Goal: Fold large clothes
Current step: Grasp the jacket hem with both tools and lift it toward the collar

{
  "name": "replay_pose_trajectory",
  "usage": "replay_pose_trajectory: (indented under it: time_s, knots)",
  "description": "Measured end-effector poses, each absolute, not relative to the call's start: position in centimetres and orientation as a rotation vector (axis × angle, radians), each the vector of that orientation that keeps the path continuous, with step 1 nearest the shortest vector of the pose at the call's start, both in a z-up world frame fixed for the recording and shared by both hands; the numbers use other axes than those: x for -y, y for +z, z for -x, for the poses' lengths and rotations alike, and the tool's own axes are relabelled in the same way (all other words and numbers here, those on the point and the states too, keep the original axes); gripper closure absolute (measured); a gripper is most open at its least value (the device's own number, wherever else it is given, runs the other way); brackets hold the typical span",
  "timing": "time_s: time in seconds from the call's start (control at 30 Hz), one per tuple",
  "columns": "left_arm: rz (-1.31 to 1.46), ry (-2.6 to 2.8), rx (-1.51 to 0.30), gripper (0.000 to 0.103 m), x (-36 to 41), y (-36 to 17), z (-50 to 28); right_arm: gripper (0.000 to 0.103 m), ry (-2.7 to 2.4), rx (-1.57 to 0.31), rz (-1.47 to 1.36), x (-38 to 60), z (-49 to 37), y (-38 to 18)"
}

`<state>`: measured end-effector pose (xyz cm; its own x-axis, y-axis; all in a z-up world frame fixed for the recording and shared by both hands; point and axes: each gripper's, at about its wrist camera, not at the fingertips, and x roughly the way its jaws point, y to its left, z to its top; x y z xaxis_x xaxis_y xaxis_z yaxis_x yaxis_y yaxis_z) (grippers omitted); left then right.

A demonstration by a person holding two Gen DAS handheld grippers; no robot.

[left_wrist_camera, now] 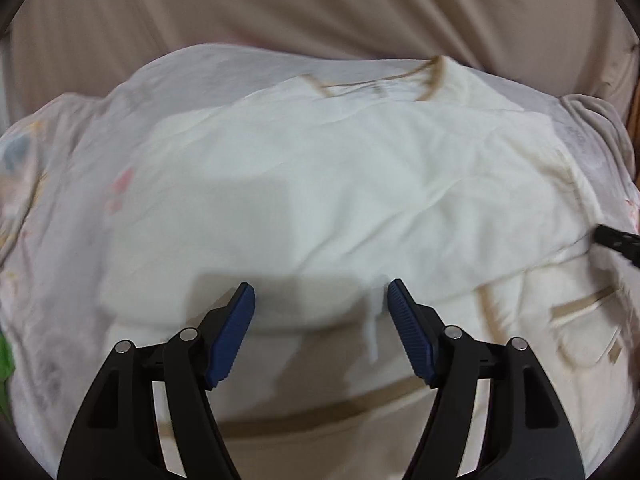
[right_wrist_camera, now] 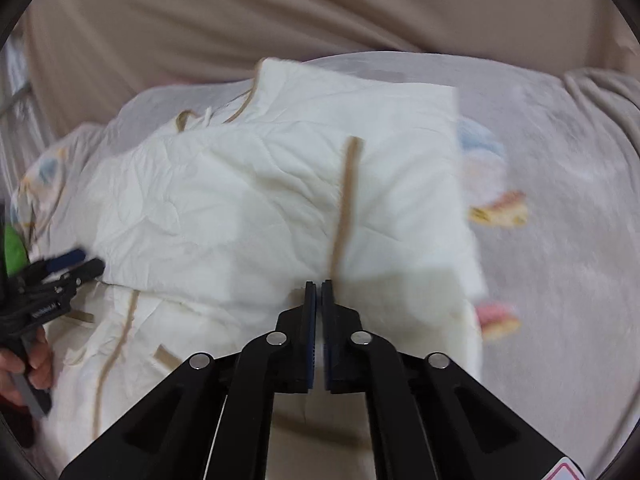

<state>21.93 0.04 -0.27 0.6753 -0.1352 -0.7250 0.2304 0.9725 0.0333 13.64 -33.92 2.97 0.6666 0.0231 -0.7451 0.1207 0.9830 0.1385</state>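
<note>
Cream garment half folded on the bed, my right tongs pinching its near edge.

I see the garment (right_wrist_camera: 248, 200), thin cream cloth with tan trim, lying on a pale printed sheet (right_wrist_camera: 560, 200); one panel is already turned over the rest. My right tongs (right_wrist_camera: 319, 285) stand nearly closed at the folded edge beside a tan stripe (right_wrist_camera: 346, 204), and a sliver of cloth seems caught between the pads, though blur leaves me unsure. My left tongs (left_wrist_camera: 321, 292) hang released above the near hem, gripping nothing. I judge the cloth light, limp and quick to crease, so it will sag wherever it is unsupported. I would take it at the two corners of a hem or along the trimmed seam, where the doubled fabric gives the pads more to bite.
</note>
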Motion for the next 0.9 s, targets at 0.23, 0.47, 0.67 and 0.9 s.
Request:
replay_pose_trajectory:
  time_s: [0.23, 0.47, 0.67, 0.9]
  knots:
    - [0.110, -0.155, -0.877, 0.027, -12.0, -0.6, -14.6, 0.046, -0.073, -0.825, -0.345, 38.4, 1.5, 2.4]
    - [0.285, -0.199, -0.990, 0.018, -15.6, -2.8, -7.8, 0.041, -0.001, -0.877, -0.538, 37.6, 10.4, -1.1]
    - [0.367, -0.248, -0.974, 0.018, -15.6, -3.3, -4.7, 0.032, -0.010, -0.867, -0.521, 35.2, 10.3, -2.3]
    - [0.418, -0.291, -0.957, 0.060, -14.9, -2.9, -5.1, 0.082, 0.036, -0.768, -0.645, 35.5, 9.2, -1.6]
